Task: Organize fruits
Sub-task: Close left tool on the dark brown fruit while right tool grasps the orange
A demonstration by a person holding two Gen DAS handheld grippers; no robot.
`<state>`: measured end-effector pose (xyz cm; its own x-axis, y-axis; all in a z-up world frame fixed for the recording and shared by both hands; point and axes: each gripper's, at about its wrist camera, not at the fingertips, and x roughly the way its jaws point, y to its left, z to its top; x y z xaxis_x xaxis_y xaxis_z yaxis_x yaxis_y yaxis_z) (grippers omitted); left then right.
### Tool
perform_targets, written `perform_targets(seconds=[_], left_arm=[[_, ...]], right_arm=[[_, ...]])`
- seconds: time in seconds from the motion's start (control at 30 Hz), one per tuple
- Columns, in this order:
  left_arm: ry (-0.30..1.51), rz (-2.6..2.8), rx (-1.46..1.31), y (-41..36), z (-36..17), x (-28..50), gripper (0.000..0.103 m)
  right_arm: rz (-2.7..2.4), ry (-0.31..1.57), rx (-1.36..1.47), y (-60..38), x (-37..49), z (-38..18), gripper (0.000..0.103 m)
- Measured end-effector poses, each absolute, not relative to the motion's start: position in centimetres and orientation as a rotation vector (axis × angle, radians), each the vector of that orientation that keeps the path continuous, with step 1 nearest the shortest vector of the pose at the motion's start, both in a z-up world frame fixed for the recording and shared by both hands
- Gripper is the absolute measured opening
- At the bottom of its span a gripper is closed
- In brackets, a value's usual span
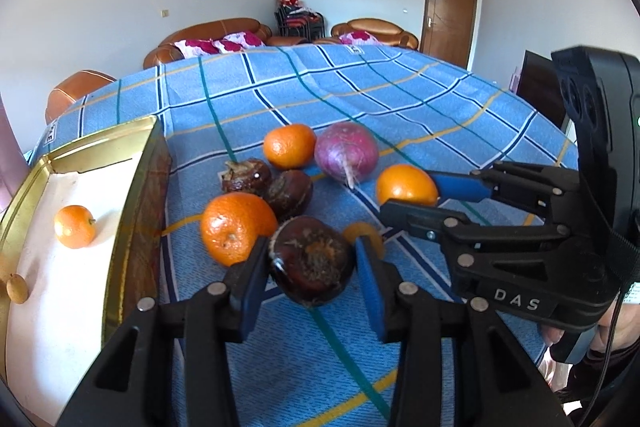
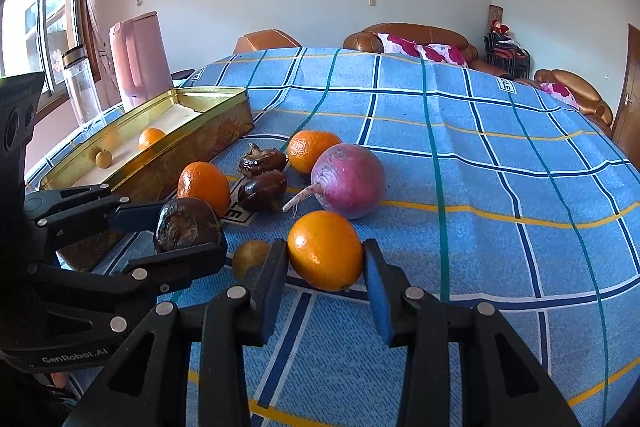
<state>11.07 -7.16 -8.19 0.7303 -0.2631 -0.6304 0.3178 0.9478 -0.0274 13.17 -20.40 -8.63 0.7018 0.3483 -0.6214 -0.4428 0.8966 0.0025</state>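
Observation:
My left gripper is shut on a dark brown fruit, also seen in the right wrist view. My right gripper is shut on an orange, seen too in the left wrist view. On the blue checked cloth lie a big orange, another orange, two more dark brown fruits, a purple radish and a small yellowish fruit. The gold tin at the left holds a small orange and a small tan fruit.
A pink jug and a clear bottle stand behind the tin near the window. Brown sofas lie beyond the table's far edge. The cloth stretches to the right and far side.

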Motion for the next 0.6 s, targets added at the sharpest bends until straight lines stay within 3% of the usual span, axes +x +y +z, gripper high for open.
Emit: perform_targets(seconds=[0.6], left_arm=[[0.526,-0.253,0.084,-6.5,-7.0,8.9,0.044]], right_arm=[[0.467,0.551,-0.175,-20.2,11.4,-7.9,0.04]])
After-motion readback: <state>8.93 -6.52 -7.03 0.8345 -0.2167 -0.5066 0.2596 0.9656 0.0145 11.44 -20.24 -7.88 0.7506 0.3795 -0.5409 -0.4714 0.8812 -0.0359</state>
